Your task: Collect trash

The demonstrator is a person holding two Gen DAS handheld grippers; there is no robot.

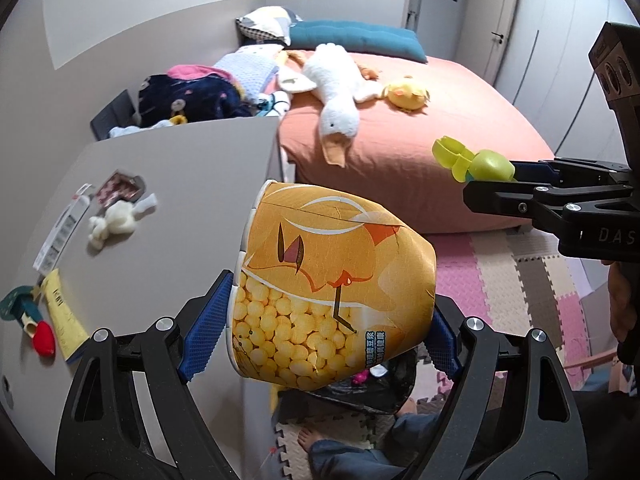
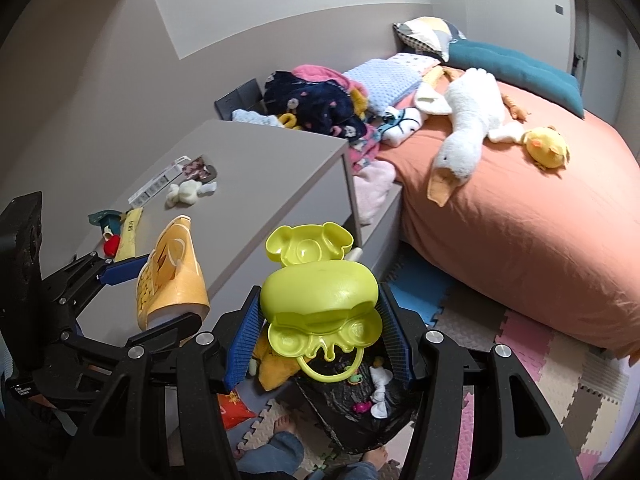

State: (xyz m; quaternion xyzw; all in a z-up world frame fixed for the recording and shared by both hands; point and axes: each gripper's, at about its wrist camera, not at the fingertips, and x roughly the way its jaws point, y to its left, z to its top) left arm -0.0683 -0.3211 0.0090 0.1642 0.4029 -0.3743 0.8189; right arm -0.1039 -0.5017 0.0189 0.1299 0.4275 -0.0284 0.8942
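Orange paper cup (image 1: 332, 284) gripped sideways in left claw (image 1: 320, 336), rim up-left, green toy case (image 2: 320, 292) clamped in right claw (image 2: 320, 332)

My left gripper (image 1: 328, 312) and right gripper (image 2: 320, 332): black linkage arms, silver pivot screws, blue ribbed finger pads (image 2: 244, 344). White lettering on housing. I'm wearing blue jeans (image 2: 276, 456), barefoot.
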